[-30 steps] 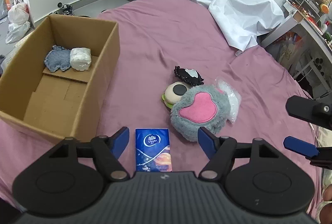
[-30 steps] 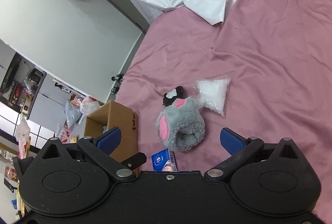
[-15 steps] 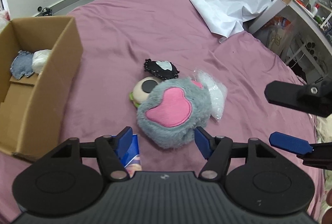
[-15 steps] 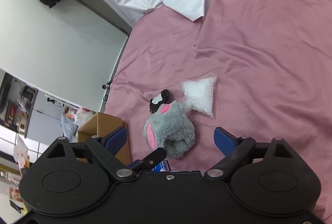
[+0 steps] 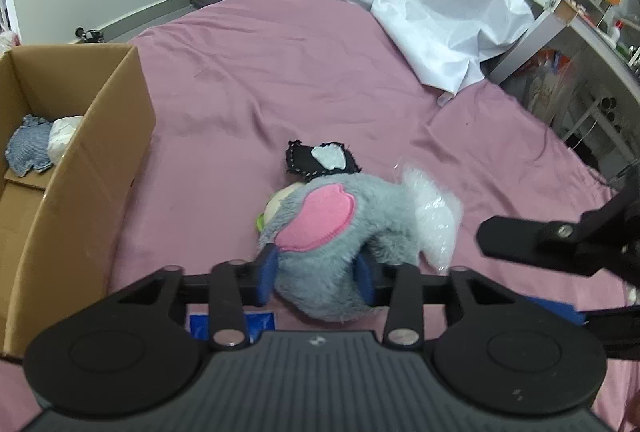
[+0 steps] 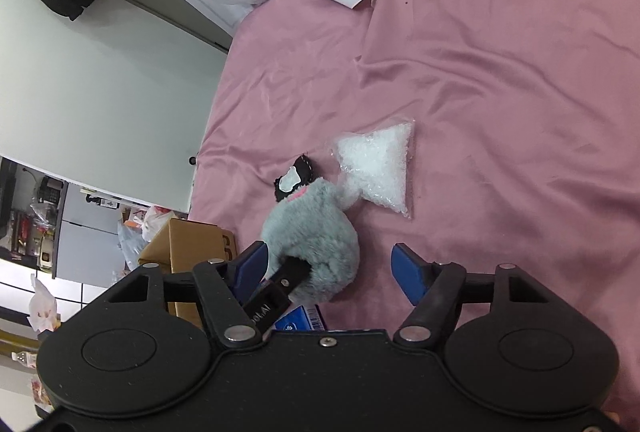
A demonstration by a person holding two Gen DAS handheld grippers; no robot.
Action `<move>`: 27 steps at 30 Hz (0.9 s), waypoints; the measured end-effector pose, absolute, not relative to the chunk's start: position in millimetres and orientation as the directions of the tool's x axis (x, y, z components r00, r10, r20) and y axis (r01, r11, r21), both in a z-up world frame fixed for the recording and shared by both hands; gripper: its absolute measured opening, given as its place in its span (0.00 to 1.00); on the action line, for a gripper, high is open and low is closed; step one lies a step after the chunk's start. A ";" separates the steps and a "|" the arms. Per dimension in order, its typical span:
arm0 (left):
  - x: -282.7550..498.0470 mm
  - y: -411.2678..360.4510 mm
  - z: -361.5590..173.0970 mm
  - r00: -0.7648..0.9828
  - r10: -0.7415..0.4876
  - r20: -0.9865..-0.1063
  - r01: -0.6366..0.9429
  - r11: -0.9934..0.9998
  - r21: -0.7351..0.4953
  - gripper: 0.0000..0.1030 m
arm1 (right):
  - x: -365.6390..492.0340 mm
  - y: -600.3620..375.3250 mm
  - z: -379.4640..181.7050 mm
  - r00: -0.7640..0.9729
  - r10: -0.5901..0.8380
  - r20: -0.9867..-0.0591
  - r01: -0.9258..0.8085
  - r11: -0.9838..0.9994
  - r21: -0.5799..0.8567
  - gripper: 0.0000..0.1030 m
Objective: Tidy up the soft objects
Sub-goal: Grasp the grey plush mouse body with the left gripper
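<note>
Left gripper [image 5: 318, 274] is closing its blue pads on the near end of the fluffy grey toy [image 5: 340, 228], and the fur already bulges between them. That toy lies on the pink bed sheet [image 5: 280, 71], with its pink patch facing up. A crinkly clear bag [image 5: 436, 220] touches its far side, a black felt piece [image 5: 320, 161] lies just behind it, and a round toy peeks out from under it.

Right gripper [image 6: 328, 268] is closing too. Its pads are still wide apart, and they sit on either side of the same toy without squeezing it.

To do this step well, I think the left pads should bite deep into the fur, not just the tips of the fluff, or the toy may slip out. Lift it straight up so the bag and felt piece do not drag along. Then carry it left to the cardboard box [image 5: 100, 135], where a blue cloth [image 5: 28, 147] and a white bundle [image 5: 64, 129] already sit.
</note>
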State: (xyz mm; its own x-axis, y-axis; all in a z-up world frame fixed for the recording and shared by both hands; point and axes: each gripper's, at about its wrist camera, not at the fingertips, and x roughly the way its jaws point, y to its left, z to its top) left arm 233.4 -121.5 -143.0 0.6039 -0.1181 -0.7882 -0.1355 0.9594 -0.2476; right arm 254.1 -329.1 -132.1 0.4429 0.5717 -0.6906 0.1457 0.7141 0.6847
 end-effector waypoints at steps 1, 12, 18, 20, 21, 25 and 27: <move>234.5 -120.4 -142.7 0.606 -0.126 -0.785 -0.136 0.957 -0.258 0.32 | 255.0 -327.7 -132.8 0.440 0.575 -0.690 0.146 0.712 0.687 0.66; 248.2 -95.9 -145.8 0.573 -0.227 -0.788 -0.183 0.901 -0.393 0.26 | 274.2 -309.4 -146.0 0.423 0.562 -0.711 0.158 0.727 0.668 0.61; 255.5 -84.1 -144.4 0.547 -0.277 -0.790 -0.199 0.873 -0.444 0.25 | 279.8 -301.7 -153.8 0.417 0.559 -0.717 0.168 0.728 0.665 0.56; 256.1 -81.8 -143.4 0.542 -0.283 -0.791 -0.203 0.869 -0.450 0.25 | 281.0 -298.8 -157.7 0.402 0.565 -0.720 0.175 0.725 0.666 0.55; 256.3 -81.3 -143.3 0.540 -0.286 -0.792 -0.204 0.868 -0.452 0.25 | 282.1 -297.0 -159.9 0.395 0.563 -0.726 0.176 0.729 0.662 0.54; 257.5 -81.6 -146.5 0.524 -0.289 -0.801 -0.215 0.866 -0.452 0.24 | 282.6 -289.8 -168.8 0.388 0.570 -0.724 0.170 0.728 0.664 0.33; 257.2 -81.8 -145.3 0.524 -0.288 -0.801 -0.210 0.868 -0.450 0.24 | 282.3 -288.5 -167.9 0.396 0.567 -0.722 0.159 0.732 0.662 0.30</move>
